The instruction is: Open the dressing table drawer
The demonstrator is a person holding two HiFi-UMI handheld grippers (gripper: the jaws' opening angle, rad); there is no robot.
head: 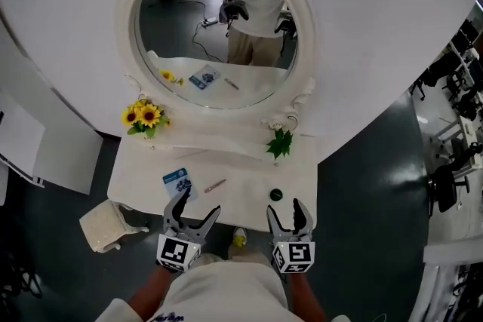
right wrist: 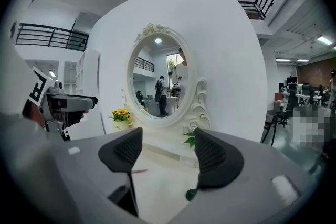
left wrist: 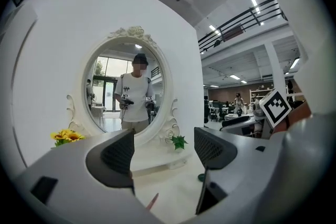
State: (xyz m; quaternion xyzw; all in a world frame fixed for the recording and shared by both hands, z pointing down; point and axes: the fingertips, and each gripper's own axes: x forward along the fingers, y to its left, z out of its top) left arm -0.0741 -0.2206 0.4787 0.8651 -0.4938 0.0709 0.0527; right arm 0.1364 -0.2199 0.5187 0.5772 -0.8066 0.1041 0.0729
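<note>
The white dressing table (head: 245,171) stands against the white wall under an oval mirror (head: 219,49). Its drawer front is hidden below the near edge of the top. My left gripper (head: 200,201) hangs over the table's near edge, beside a blue card (head: 177,182), jaws open with nothing between them. My right gripper (head: 284,207) is at the near right corner, also open and empty. In the left gripper view the left gripper (left wrist: 163,150) points at the mirror (left wrist: 126,92). The right gripper (right wrist: 168,150) in its own view faces the tabletop (right wrist: 157,176).
On the top lie a pen (head: 215,185) and a small dark green round thing (head: 276,194). Sunflowers (head: 143,117) stand at the back left, a green leaf sprig (head: 280,142) at the back right. A white stool (head: 106,226) sits at the table's left. Office chairs (head: 445,185) stand far right.
</note>
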